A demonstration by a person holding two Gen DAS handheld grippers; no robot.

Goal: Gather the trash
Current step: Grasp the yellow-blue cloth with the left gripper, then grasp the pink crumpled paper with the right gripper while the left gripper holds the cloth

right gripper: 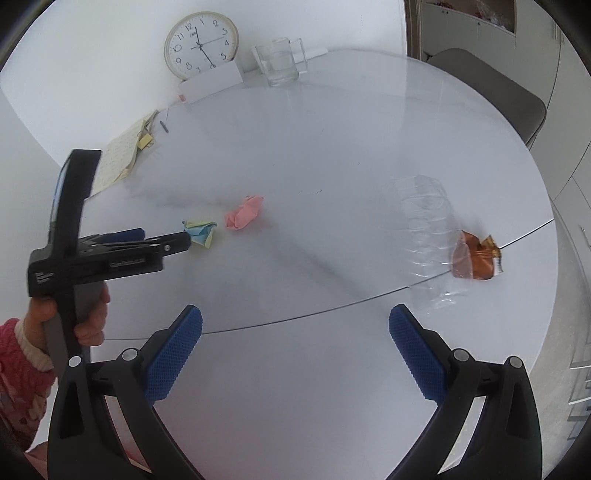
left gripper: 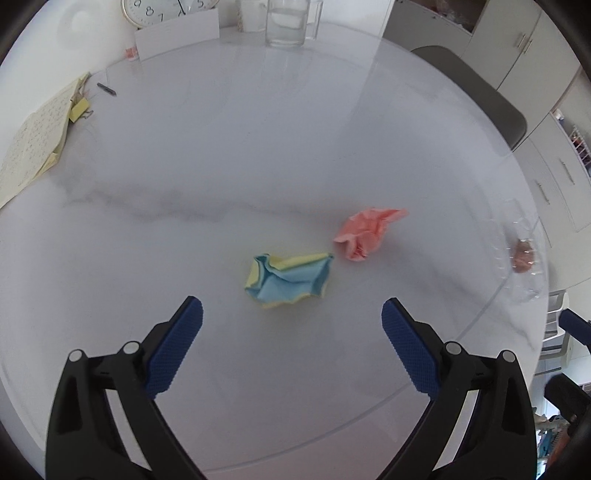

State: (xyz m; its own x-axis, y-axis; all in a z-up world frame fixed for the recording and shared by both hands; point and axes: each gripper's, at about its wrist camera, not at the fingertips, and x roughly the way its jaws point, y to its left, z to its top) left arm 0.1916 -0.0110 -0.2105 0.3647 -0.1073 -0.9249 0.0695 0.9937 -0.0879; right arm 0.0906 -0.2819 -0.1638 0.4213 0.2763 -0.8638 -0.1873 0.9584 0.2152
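Trash items on table: four observed.
Crumpled blue-yellow paper (left gripper: 290,279) lies just ahead of the open left gripper (left gripper: 291,314); crumpled pink paper (left gripper: 365,234) just beyond; clear bottle (right gripper: 428,240) on its side and orange wrapper (right gripper: 480,258) ahead-right of the right gripper (right gripper: 295,325).

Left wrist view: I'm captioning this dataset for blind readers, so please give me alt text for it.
The open left claw hovers over a white round table, its blue pads either side of a crumpled blue-and-yellow paper wad. A crumpled pink paper wad lies just beyond it, and a clear glass mug stands at the far edge.
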